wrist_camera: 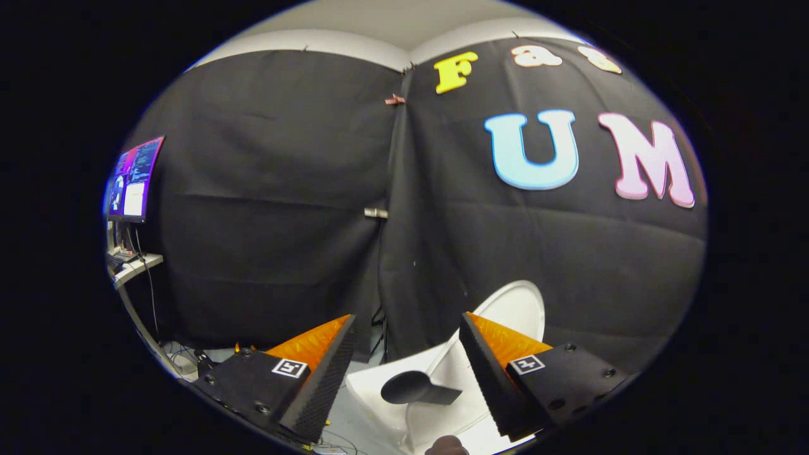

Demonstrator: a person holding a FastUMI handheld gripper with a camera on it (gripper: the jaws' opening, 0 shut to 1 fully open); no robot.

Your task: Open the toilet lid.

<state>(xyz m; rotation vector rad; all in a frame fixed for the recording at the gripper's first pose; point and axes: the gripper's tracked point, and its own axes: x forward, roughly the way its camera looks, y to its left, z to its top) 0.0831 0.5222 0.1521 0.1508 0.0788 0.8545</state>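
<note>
Gripper view: we hold our gripper (404, 373) spread wide, empty; beyond it the toilet lid (515, 309) stands raised.

One toilet lid (513, 308) — one monitor (134, 179).

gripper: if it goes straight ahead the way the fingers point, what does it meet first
Probably the raised white toilet lid, standing up just beyond the open gripper, a bit toward one finger. Depth is unclear; dead centre it might slip past the lid's edge and meet the black cloth wall behind.
</note>
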